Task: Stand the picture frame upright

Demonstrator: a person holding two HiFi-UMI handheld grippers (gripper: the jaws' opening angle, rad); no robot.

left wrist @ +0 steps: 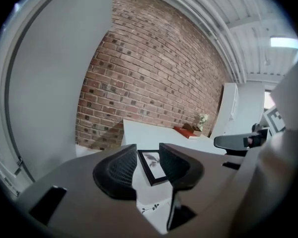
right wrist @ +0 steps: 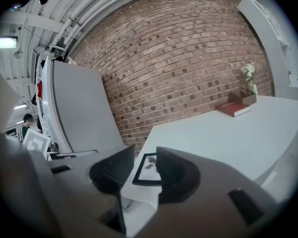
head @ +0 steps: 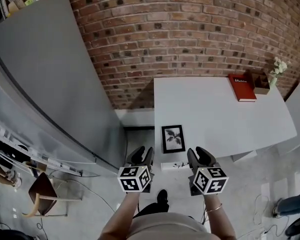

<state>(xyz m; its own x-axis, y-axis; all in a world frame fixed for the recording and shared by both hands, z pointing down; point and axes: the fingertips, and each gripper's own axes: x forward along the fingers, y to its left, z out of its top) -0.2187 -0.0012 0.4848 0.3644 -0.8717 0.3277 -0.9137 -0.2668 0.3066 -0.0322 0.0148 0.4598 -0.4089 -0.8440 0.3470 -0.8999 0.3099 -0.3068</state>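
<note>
White table (head: 210, 109) against brick wall (head: 190, 29); picture frame (head: 173, 138) apparently lying flat

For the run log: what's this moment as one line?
picture frame: flat on table, not upright | left gripper: open, empty, short of frame | right gripper: open, empty, short of frame

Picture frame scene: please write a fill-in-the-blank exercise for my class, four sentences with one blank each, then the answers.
1. The picture frame lies ____ on the white table, not upright.
2. The wall behind the table is built of ____.
3. The book near the table's far corner is ____ in colour.
4. The left gripper and the right gripper both have their jaws ____, holding nothing.

Missing words: flat; brick; red; open
</note>
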